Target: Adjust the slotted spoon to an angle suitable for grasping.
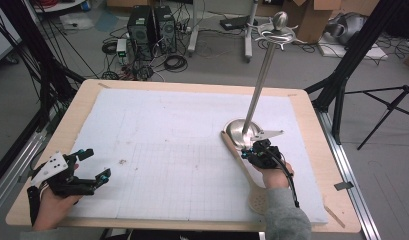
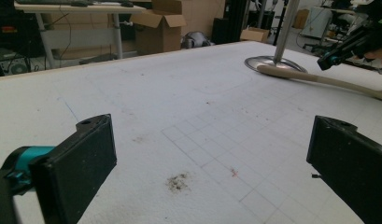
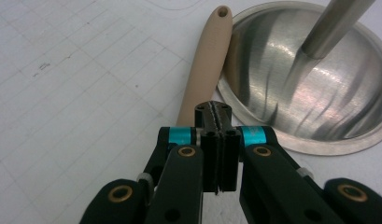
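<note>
A beige slotted spoon (image 1: 236, 149) lies on the white mat, its handle end touching the round base of a tall metal stand (image 1: 240, 130). My right gripper (image 1: 247, 154) hovers over the handle by that base. In the right gripper view the right gripper (image 3: 213, 110) is shut, jaws pressed together with nothing between them, and the handle (image 3: 207, 60) runs beneath toward the base (image 3: 314, 93). My left gripper (image 1: 97, 163) is at the near left corner, open and holding nothing. The left gripper (image 2: 212, 140) shows wide-apart jaws over bare mat, the spoon (image 2: 310, 77) far off.
The white gridded mat (image 1: 167, 130) covers a wooden board (image 1: 319, 150). The stand's pole (image 1: 260, 75) leans up to a hooked top with a ball (image 1: 279, 22). Computers, cables and tripod legs stand on the floor beyond the table.
</note>
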`<action>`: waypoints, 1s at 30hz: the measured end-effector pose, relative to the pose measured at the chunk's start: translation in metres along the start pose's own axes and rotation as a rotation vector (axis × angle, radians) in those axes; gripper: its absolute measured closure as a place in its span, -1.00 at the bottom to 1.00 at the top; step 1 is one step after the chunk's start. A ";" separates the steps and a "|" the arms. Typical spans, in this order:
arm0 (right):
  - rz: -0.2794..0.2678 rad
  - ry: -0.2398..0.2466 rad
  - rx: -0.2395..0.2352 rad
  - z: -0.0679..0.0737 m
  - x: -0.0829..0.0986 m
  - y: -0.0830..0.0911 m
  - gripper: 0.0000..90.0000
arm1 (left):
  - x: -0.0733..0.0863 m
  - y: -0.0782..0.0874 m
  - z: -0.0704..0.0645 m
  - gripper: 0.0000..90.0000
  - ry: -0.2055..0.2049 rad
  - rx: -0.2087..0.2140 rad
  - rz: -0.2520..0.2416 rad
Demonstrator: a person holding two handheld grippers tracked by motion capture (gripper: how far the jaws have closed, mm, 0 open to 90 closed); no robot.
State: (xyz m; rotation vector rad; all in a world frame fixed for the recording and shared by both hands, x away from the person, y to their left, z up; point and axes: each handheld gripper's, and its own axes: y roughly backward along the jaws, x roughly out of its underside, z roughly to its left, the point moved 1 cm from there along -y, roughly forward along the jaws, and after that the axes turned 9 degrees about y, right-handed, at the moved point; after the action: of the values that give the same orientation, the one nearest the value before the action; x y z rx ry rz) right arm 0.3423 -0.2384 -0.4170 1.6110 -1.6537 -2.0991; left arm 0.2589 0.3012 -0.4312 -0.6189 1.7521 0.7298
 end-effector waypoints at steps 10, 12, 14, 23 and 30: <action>0.020 0.001 -0.017 -0.001 0.001 -0.003 1.00 | 0.001 -0.001 -0.001 -0.96 -0.003 0.011 0.005; 0.030 0.001 -0.024 -0.001 0.002 -0.004 1.00 | 0.001 -0.001 -0.001 -0.96 -0.005 0.010 0.006; 0.039 0.003 -0.028 0.000 0.002 -0.006 1.00 | 0.001 -0.001 -0.001 -0.96 -0.005 0.010 0.007; 0.069 -0.002 -0.038 0.000 0.003 -0.008 1.00 | 0.001 -0.001 -0.001 -0.96 -0.005 0.009 0.005; 0.080 0.002 -0.049 0.000 0.003 -0.010 1.00 | 0.001 -0.001 -0.001 -0.96 -0.007 0.007 0.007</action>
State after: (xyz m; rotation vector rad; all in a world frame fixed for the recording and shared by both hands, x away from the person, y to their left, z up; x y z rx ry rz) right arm 0.3463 -0.2364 -0.4265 1.5072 -1.6234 -2.0819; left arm 0.2590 0.2995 -0.4323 -0.6046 1.7507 0.7298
